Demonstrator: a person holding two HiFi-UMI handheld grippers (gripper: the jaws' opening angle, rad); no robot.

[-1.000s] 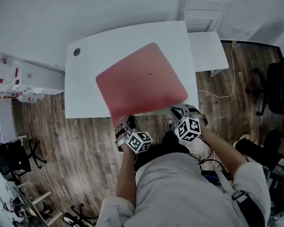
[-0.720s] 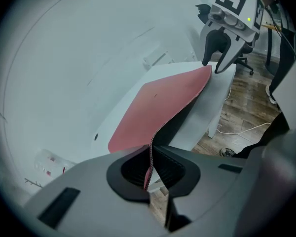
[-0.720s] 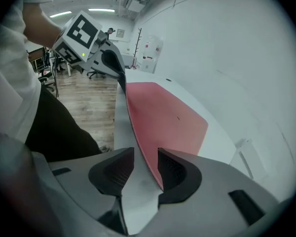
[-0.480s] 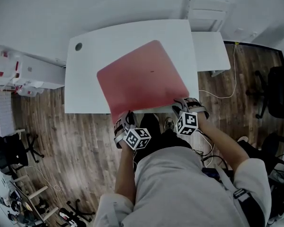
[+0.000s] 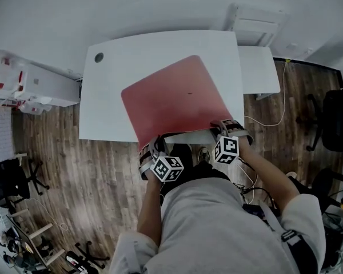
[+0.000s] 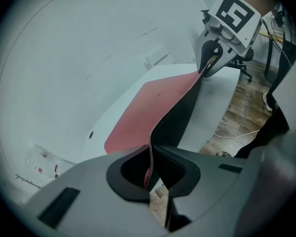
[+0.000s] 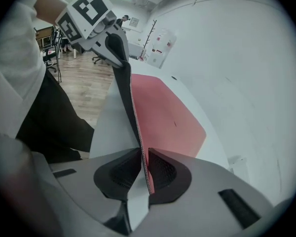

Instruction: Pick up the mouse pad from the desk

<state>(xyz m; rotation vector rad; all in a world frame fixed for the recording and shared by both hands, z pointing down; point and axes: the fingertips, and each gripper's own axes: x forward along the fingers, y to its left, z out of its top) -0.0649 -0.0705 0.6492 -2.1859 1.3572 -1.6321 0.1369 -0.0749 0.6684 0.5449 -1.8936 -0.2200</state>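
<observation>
A large red mouse pad with a black underside lies across the white desk, its near edge lifted off the desk's front. At the near left corner my left gripper is shut on that edge; in the left gripper view the stitched edge runs straight into the left gripper. My right gripper is at the near right corner, its jaws closing, with the pad's edge pinched in the right gripper. Each gripper shows in the other's view: the right gripper and the left gripper.
A round cable hole sits at the desk's far left corner. A low white side table adjoins the desk on the right, with a cable on the wooden floor and black office chairs beyond. A white rack stands at the left.
My right gripper has moved up from below the desk's front onto the pad's near right corner, opened, and closed round its edge. The left gripper has kept its hold.
</observation>
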